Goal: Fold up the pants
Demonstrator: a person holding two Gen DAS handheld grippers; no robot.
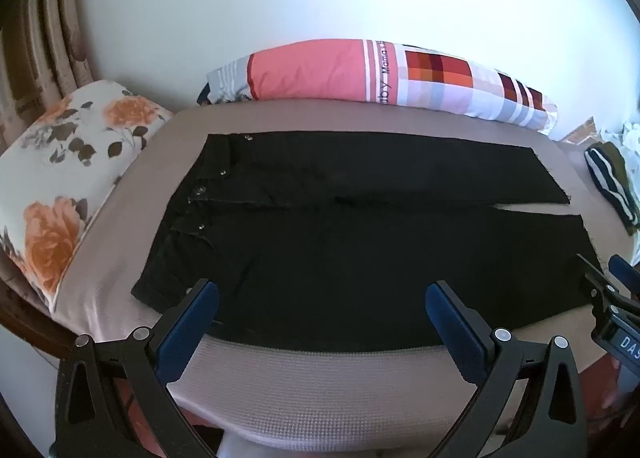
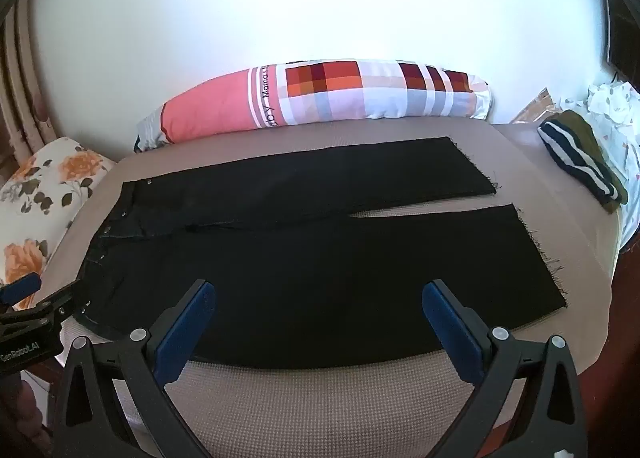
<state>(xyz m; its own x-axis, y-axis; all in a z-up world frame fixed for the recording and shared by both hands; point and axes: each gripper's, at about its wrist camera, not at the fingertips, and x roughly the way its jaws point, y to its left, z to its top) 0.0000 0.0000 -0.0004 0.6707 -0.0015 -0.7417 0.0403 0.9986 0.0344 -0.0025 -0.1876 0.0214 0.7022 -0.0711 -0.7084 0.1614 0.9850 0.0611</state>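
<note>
Black pants (image 1: 340, 226) (image 2: 320, 242) lie flat on the beige bed cover (image 1: 320, 386) (image 2: 320, 398), waistband to the left and both legs running right with frayed hems. My left gripper (image 1: 322, 294) stands open over the near edge of the pants, close to the waistband end, with nothing between its blue pads. My right gripper (image 2: 320, 292) is open too, over the near leg further right. Each gripper shows at the edge of the other's view: the right gripper (image 1: 610, 278) by the hem, the left gripper (image 2: 44, 294) by the waistband corner.
A long pink and checked pillow (image 1: 360, 74) (image 2: 320, 98) lies against the white wall behind the pants. A floral pillow (image 1: 60, 178) (image 2: 40, 198) sits at the left end. Folded striped clothing (image 1: 612, 186) (image 2: 580, 166) rests at the right.
</note>
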